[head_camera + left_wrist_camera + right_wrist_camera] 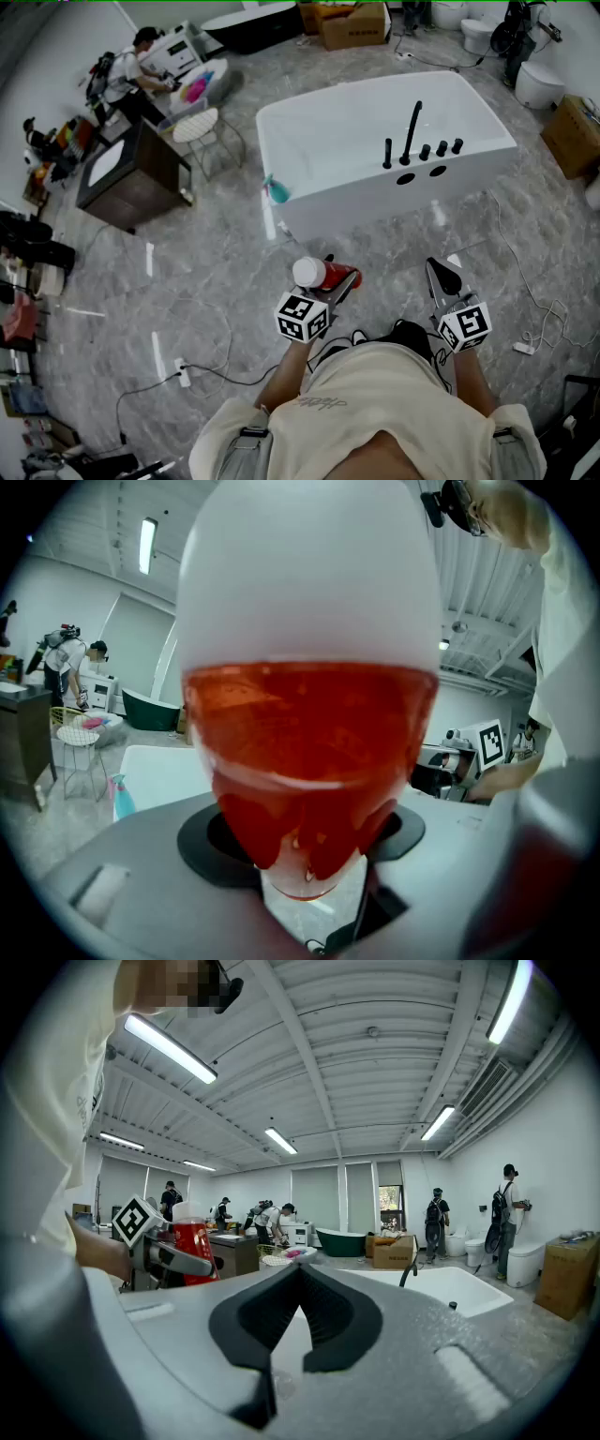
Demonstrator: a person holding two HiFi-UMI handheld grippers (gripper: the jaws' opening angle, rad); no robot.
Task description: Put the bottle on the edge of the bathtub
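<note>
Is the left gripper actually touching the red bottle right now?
Touching. The left gripper view shows the bottle wedged between the left gripper and its dark pads; the head view shows it carried in the air.

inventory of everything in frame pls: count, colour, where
bathtub: 1, white, floor centre
faucet set: 1, black, bathtub's near rim
bottle: 1, red with white cap, held in front of the bathtub
teal item: 1, teal, bathtub's left corner
cabinet: 1, dark brown, left
chair: 1, white, beside cabinet
toilets: 2, white, far right
cardboard boxes: at least 2, brown, far side and right
other people: several, background
left gripper: 1, grey, closed on bottle
right gripper: 1, grey, jaws together, empty
</note>
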